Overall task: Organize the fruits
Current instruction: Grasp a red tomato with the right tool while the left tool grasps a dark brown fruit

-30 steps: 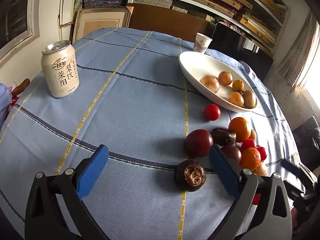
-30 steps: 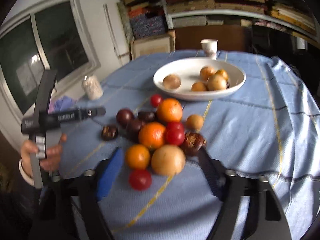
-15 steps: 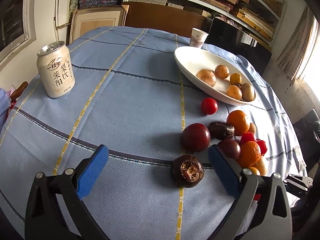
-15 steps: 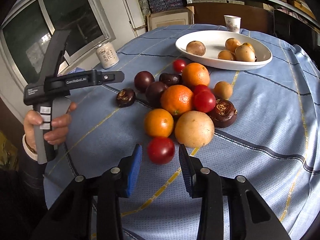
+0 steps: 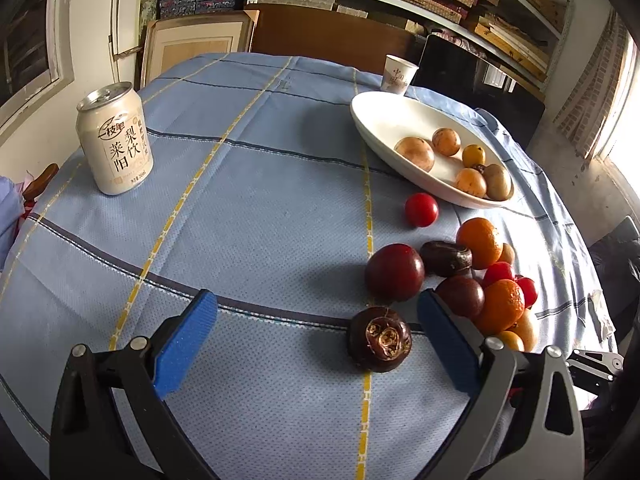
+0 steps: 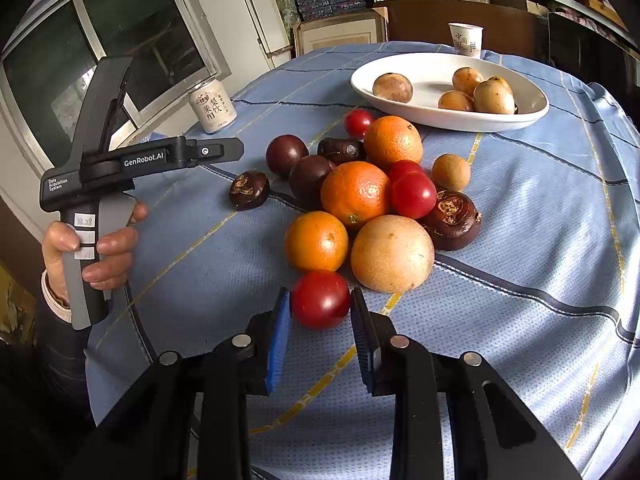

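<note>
A red tomato lies at the near edge of a fruit pile on the blue tablecloth. My right gripper is closing on it, both blue pads touching its sides. Behind it lie oranges, a tan round fruit, dark purple fruits and brown water chestnuts. A white oval dish farther back holds several tan fruits. My left gripper is open over the cloth, with a water chestnut loose between its fingers, nearer the right one.
A pale drink can stands at the left of the table and a paper cup behind the dish. A hand holds the left gripper's handle at the table's left edge. Shelves and a window ring the table.
The right gripper's jaws have narrowed from wide apart to touching the red tomato, and it has come lower and closer to it. The left gripper has stayed put.
</note>
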Tool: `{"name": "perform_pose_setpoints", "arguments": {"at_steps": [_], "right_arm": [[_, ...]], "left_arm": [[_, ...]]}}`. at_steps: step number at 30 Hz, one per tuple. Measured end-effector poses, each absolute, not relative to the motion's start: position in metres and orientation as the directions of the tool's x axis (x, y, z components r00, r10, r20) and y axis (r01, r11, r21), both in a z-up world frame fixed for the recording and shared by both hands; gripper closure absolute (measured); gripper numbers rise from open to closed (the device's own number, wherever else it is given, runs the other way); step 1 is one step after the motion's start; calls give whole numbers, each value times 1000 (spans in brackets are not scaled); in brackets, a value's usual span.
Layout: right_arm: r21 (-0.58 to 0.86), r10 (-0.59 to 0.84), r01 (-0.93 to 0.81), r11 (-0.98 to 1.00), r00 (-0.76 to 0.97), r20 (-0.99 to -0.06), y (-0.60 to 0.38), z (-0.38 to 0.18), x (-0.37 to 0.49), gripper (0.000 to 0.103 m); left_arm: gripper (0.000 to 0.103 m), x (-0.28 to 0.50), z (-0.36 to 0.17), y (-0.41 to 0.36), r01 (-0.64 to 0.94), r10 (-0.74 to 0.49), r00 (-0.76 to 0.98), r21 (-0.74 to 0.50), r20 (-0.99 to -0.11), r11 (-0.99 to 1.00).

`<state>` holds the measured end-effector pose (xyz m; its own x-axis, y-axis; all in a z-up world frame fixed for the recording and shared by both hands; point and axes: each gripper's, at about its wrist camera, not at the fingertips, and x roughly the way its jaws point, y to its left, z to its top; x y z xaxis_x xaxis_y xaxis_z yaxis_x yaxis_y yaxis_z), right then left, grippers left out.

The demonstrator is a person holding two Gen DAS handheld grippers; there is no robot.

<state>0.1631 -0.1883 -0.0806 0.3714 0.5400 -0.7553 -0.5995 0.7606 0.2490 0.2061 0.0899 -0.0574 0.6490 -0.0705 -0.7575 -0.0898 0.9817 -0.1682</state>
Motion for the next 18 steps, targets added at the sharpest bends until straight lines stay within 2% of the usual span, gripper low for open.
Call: {"name": "perform_pose_setpoints", "arguments": {"at_steps": [6,10,13,14,15,18], "right_arm": [[288,577,-603,744,363,-731,-193,-76,165,73],[314,606,-578,754,427,-671,-210,-62,166,73],[354,612,-538,765,437,-660,-220,-61,173,73],[359,610,-530,768,437,-661,-222,-61,174,73],[362,609,-524,771,438,-662,-223,-62,175,73],[357,607,-527,771,442,-660,-223,-61,175,73]], "left_arm": [[5,206,-59,87,-81,-53,643,-136,-764,987],[5,202,-58,77,-10,-62,643,-89,-763,996],[5,197,-60,61,83,-90,640,-49,-763,995],[10,196,-62,54,115,-101,634,-36,-766,993],[21,195,-63,49,135,-105,629,-25,-770,990],[33,196,-70,39,179,-119,602,-12,-790,984]]}}
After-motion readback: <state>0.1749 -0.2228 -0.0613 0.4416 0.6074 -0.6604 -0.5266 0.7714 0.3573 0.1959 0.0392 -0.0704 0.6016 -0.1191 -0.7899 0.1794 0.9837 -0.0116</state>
